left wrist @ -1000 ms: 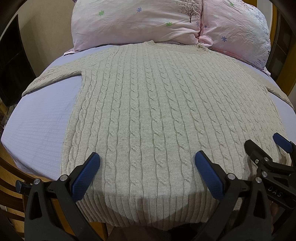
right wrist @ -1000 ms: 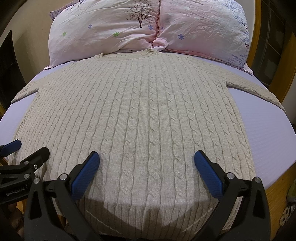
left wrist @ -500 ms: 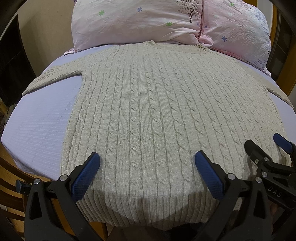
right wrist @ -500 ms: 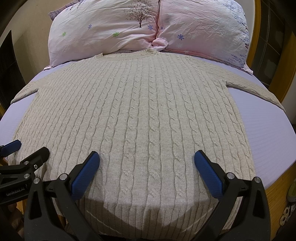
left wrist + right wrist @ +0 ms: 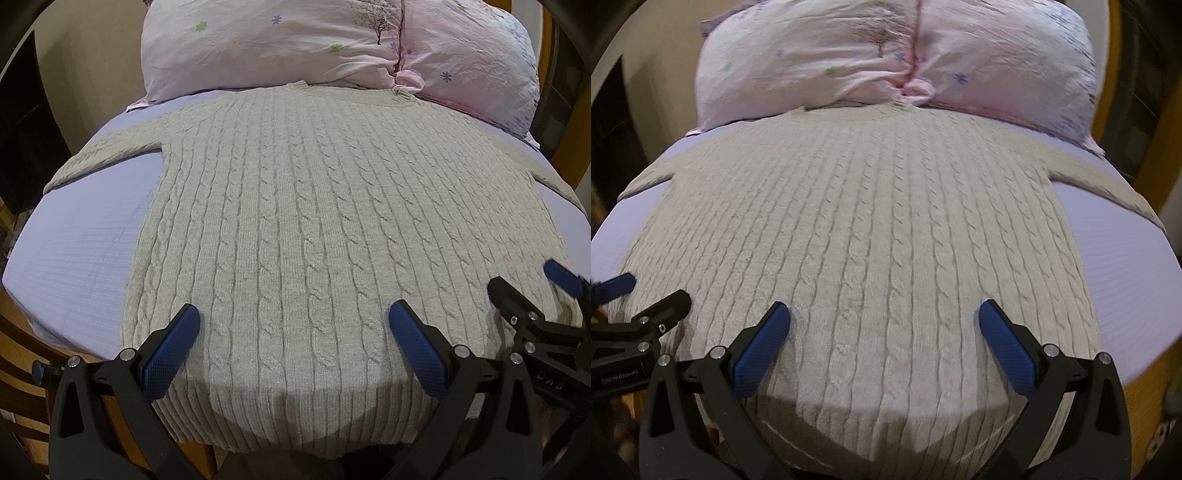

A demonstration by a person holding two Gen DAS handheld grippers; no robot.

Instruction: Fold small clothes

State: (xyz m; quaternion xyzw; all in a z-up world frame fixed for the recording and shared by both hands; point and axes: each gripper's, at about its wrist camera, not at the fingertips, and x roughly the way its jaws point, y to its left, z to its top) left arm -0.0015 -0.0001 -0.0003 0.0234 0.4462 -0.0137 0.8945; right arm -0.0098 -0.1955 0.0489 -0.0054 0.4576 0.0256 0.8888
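Observation:
A beige cable-knit sweater (image 5: 314, 221) lies flat on the lilac bed sheet (image 5: 81, 251), collar toward the pillows, sleeves spread to both sides; it also fills the right wrist view (image 5: 871, 229). My left gripper (image 5: 293, 325) is open and empty over the sweater's hem, left of centre. My right gripper (image 5: 884, 325) is open and empty over the hem further right. The right gripper shows at the right edge of the left wrist view (image 5: 532, 291). The left gripper shows at the left edge of the right wrist view (image 5: 646, 299).
Two pink flowered pillows (image 5: 280, 48) (image 5: 1008, 62) lie at the head of the bed. A wooden bed frame (image 5: 561, 122) rims the mattress. Bare sheet lies left (image 5: 74, 258) and right (image 5: 1126, 295) of the sweater.
The right wrist view has shifted and blurred: my right gripper is moving, with the pillows now nearer the top. The left gripper has barely moved. Both stay open.

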